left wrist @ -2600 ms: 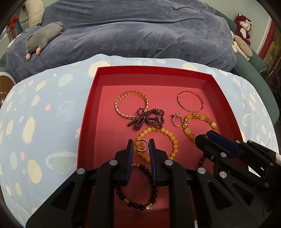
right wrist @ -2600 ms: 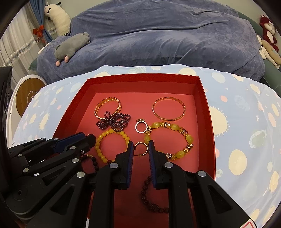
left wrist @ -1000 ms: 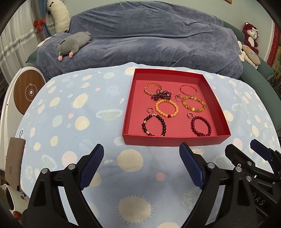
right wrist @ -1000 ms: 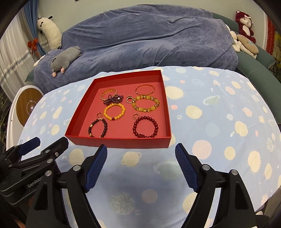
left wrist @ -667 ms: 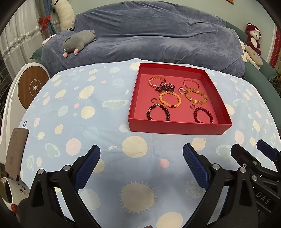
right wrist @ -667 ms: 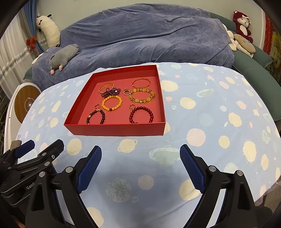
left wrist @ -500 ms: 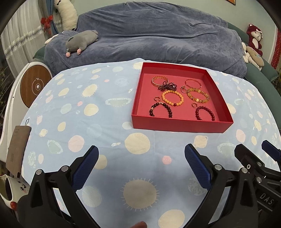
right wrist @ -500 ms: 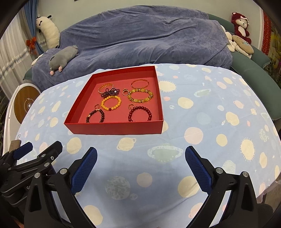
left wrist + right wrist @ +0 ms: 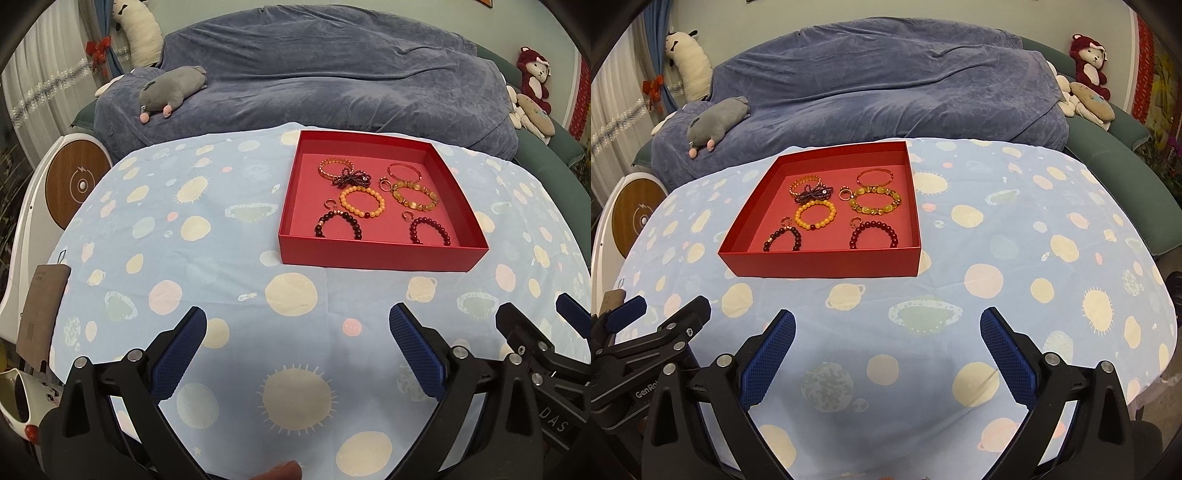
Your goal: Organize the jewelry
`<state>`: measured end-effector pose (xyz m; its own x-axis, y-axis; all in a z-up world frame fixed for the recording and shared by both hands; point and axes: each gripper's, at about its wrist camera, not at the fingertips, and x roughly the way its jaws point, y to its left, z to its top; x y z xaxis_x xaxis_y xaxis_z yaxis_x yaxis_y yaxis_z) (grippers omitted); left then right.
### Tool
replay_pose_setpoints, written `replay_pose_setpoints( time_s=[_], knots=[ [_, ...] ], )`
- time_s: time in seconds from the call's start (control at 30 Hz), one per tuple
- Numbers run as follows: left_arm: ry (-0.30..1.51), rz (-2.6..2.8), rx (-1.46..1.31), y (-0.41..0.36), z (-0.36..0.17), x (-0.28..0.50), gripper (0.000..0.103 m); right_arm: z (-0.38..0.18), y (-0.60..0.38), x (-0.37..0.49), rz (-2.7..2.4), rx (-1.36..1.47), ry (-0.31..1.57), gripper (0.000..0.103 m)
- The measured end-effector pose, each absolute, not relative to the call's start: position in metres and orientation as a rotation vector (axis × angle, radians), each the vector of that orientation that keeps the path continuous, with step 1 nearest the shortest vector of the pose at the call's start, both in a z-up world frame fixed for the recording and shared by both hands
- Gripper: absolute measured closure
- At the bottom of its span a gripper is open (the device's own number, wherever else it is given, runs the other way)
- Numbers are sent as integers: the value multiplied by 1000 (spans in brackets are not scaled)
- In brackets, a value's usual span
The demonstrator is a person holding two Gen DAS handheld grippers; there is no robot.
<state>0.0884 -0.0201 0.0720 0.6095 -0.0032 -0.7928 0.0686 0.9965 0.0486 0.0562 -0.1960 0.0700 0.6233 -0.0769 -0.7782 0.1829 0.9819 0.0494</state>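
Your red tray (image 9: pixel 376 254) sits on the planet-print tablecloth (image 9: pixel 184 229), ahead of both grippers and well apart from them, a blue-covered sofa (image 9: pixel 886 81) behind. From your left gripper (image 9: pixel 297 350) it lies ahead-right; from your right gripper (image 9: pixel 886 349) ahead-left, about equally far. Both grippers are spread wide, holding nothing. Inside the tray lie bracelets, the orange bead bracelet (image 9: pixel 362 202) central, and small rings (image 9: pixel 845 192).
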Motion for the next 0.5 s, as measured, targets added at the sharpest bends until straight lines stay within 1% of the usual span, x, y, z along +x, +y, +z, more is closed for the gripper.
replay_pose_setpoints(
  time_s=[0.5],
  knots=[
    [919, -37, 78, -21, 72, 89, 8, 68, -196, 54, -154, 129, 886, 6]
  ],
)
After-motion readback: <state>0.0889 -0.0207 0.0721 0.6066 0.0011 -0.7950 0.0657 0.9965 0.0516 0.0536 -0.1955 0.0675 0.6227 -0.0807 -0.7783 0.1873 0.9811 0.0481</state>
